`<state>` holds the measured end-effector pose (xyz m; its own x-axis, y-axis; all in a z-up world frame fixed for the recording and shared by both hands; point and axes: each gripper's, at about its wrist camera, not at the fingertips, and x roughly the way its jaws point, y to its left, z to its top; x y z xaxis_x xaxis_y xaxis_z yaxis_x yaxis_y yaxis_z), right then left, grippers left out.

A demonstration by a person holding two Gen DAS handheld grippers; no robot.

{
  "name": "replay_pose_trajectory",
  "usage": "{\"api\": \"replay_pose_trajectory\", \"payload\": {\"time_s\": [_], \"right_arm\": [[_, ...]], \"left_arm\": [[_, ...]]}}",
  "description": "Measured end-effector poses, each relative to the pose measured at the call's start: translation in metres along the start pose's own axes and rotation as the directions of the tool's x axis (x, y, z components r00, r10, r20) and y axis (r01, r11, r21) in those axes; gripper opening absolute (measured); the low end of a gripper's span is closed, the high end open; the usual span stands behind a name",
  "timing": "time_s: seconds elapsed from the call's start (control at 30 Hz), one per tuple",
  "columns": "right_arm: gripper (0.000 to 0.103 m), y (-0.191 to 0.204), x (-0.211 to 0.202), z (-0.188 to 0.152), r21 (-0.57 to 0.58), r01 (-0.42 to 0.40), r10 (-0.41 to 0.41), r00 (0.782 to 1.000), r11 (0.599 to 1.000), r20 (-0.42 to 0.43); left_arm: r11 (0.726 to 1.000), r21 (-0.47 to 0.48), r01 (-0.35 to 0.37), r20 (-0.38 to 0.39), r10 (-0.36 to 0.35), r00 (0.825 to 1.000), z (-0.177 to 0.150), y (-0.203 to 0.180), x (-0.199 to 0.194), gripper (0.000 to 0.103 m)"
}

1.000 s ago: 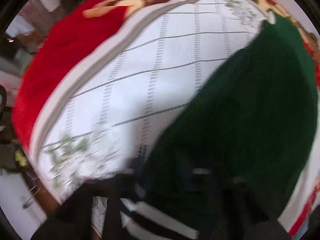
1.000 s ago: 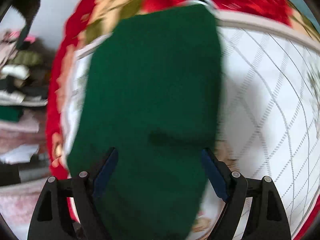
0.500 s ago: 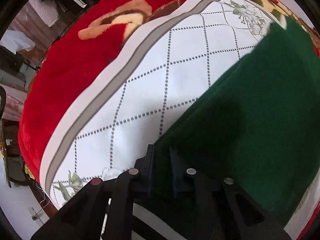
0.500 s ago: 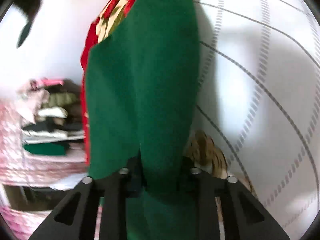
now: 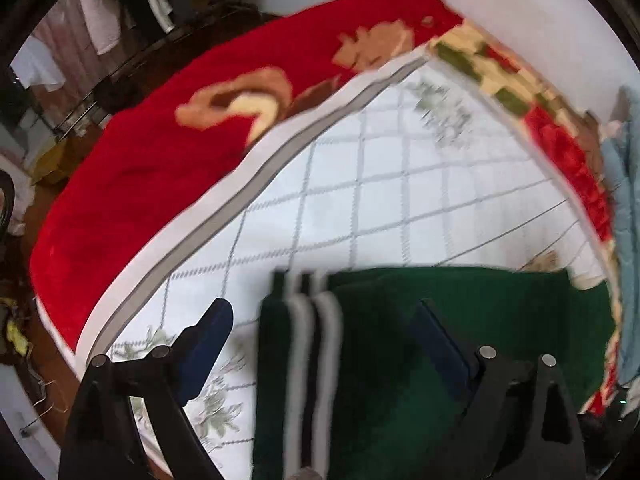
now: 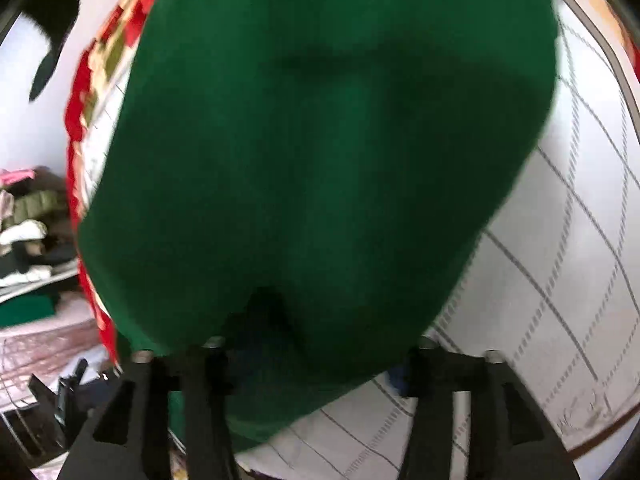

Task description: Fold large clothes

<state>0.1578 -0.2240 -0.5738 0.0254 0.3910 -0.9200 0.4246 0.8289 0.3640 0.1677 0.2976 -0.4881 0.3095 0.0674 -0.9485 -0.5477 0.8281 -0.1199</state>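
Note:
A dark green garment (image 5: 460,320) with a white-and-black striped hem (image 5: 308,344) lies folded on a white quilt with a grey grid (image 5: 400,184). My left gripper (image 5: 320,320) is open, its blue-padded jaws standing either side of the striped hem just above it. In the right wrist view the green garment (image 6: 328,152) fills most of the frame. My right gripper (image 6: 316,356) is open; the fabric drapes over the gap and hides the fingertips.
A red floral blanket (image 5: 168,148) lies under the quilt and runs along its far edge. A light blue cloth (image 5: 624,216) is at the right. Stacked folded clothes (image 6: 28,232) sit on a shelf at the left of the right wrist view.
Both grippers were shut on the green garment half a second ago and have opened. The garment now lies flat on the quilt with its striped hem between my left jaws.

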Motion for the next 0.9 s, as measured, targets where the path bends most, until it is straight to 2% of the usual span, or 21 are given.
{"api": "replay_pose_trajectory", "payload": {"time_s": [0.13,0.2,0.23,0.27,0.3,0.37,0.43,0.47,0.53,0.57,0.6,0.67,0.73,0.8,0.83,0.9], "right_arm": [[0.066,0.016,-0.015,-0.012,-0.079,0.049,-0.048,0.999,0.996,0.022],[0.066,0.022,-0.023,-0.015,-0.084,0.067,-0.065,0.998,0.994,0.028],[0.066,0.023,-0.033,-0.011,-0.083,0.07,-0.067,0.997,0.994,0.034],[0.066,0.025,-0.038,-0.012,-0.086,0.079,-0.076,0.996,0.993,0.042],[0.066,0.027,-0.042,-0.013,-0.094,0.099,-0.095,0.994,0.991,0.052],[0.066,0.029,-0.051,-0.009,-0.117,0.138,-0.131,0.989,0.983,0.071],[0.066,0.03,-0.058,-0.011,-0.142,0.206,-0.192,0.976,0.968,0.103],[0.066,0.029,-0.06,-0.009,-0.152,0.263,-0.245,0.961,0.953,0.128],[0.066,0.034,-0.064,-0.01,-0.177,0.418,-0.383,0.901,0.891,0.203],[0.066,0.04,-0.066,-0.009,-0.193,0.455,-0.409,0.881,0.869,0.237],[0.066,0.045,-0.069,-0.008,-0.205,0.459,-0.406,0.877,0.864,0.256],[0.066,0.065,-0.071,-0.005,-0.247,0.439,-0.372,0.886,0.864,0.275],[0.066,0.078,-0.069,-0.005,-0.287,0.429,-0.355,0.893,0.856,0.278],[0.066,0.099,-0.062,-0.003,-0.335,0.431,-0.355,0.896,0.838,0.266],[0.066,0.103,-0.06,-0.004,-0.343,0.429,-0.353,0.898,0.836,0.263],[0.066,0.112,-0.058,-0.005,-0.346,0.402,-0.332,0.911,0.848,0.245]], "left_arm": [[0.999,-0.029,-0.02,-0.081,0.017,0.997,-0.011,0.009,0.046,0.093],[0.999,-0.023,-0.041,-0.107,0.038,0.994,-0.018,0.009,0.062,0.088],[0.999,-0.032,-0.04,-0.096,0.037,0.995,-0.017,0.009,0.067,0.077],[0.999,-0.04,-0.015,-0.076,0.012,0.997,-0.016,0.005,0.065,0.053],[0.999,-0.032,-0.012,-0.056,0.01,0.998,-0.016,0.001,0.061,0.034],[0.999,0.044,-0.029,0.011,0.029,1.0,-0.016,-0.019,0.043,0.019],[0.995,0.096,-0.019,0.097,0.01,0.995,-0.015,-0.034,0.014,0.017],[0.995,0.104,-0.003,0.116,-0.009,0.993,-0.013,-0.037,0.005,0.017],[0.994,0.096,0.048,0.135,-0.061,0.989,-0.006,-0.037,-0.014,0.016],[0.994,0.095,0.062,0.134,-0.074,0.988,-0.003,-0.036,-0.019,0.016],[0.993,0.093,0.075,0.136,-0.087,0.987,0.001,-0.035,-0.024,0.016],[0.991,0.096,0.092,0.137,-0.105,0.985,0.003,-0.028,-0.031,0.017],[0.989,0.113,0.092,0.093,-0.103,0.99,0.006,-0.025,-0.015,0.019],[0.994,0.057,0.088,0.024,-0.09,0.996,0.009,-0.015,0.011,0.03],[0.995,0.029,0.098,-0.004,-0.098,0.995,0.009,-0.01,0.021,0.03],[0.988,-0.04,0.148,-0.037,-0.149,0.988,0.009,0.005,0.033,0.037]]}}
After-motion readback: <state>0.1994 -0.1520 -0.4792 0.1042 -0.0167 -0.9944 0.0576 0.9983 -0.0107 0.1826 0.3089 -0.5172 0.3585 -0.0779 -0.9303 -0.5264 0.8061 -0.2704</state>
